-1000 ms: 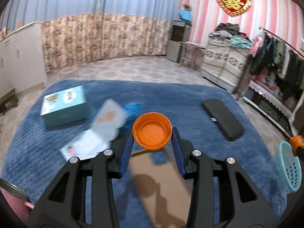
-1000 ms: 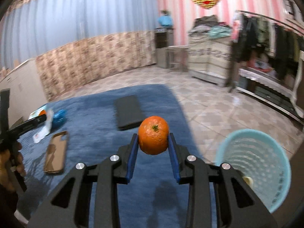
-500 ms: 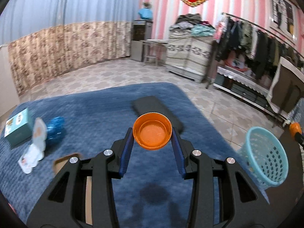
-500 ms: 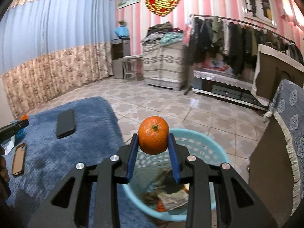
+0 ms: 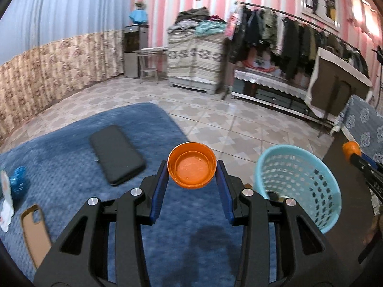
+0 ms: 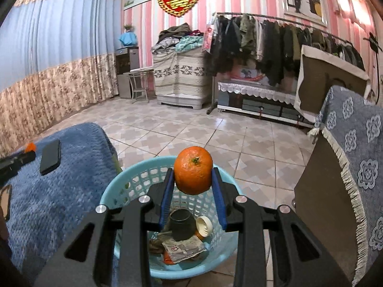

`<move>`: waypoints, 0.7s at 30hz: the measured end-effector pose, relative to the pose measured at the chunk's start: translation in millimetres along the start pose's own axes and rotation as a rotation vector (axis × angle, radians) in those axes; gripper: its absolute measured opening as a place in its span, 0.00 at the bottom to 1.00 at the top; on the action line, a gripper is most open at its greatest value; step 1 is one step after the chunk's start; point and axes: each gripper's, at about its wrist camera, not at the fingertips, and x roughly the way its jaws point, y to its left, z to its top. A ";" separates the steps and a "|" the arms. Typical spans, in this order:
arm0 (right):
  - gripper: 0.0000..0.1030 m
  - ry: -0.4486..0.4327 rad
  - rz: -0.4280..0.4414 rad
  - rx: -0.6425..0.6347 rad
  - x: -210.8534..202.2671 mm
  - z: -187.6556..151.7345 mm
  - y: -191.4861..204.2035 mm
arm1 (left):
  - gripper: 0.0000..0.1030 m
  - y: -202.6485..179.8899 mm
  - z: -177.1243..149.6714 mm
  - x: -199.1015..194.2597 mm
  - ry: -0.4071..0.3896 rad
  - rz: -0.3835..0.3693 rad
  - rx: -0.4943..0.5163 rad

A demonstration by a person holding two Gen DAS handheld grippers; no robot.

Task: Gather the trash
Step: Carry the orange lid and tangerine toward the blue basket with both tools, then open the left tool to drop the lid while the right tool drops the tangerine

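An orange [image 6: 193, 173] hangs above a trash-filled blue basket [image 6: 134, 177]; an orange cap [image 5: 192, 168] faces up, near it.

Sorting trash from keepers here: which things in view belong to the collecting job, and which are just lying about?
Job: orange cap, tangerine, blue basket.
Lying about: black case, phone case, blue wrapper.

Orange cap [image 5: 192, 168], orange mandarin [image 6: 193, 173], light-blue perforated basket [image 5: 308, 174], blue textured blanket [image 5: 71, 143], pink-striped wall [image 6: 239, 0].
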 end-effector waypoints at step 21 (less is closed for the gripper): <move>0.31 0.043 -0.032 0.133 32.3 -15.2 -37.2 | 0.38 -141.8 -3.2 75.0 0.083 -0.242 0.181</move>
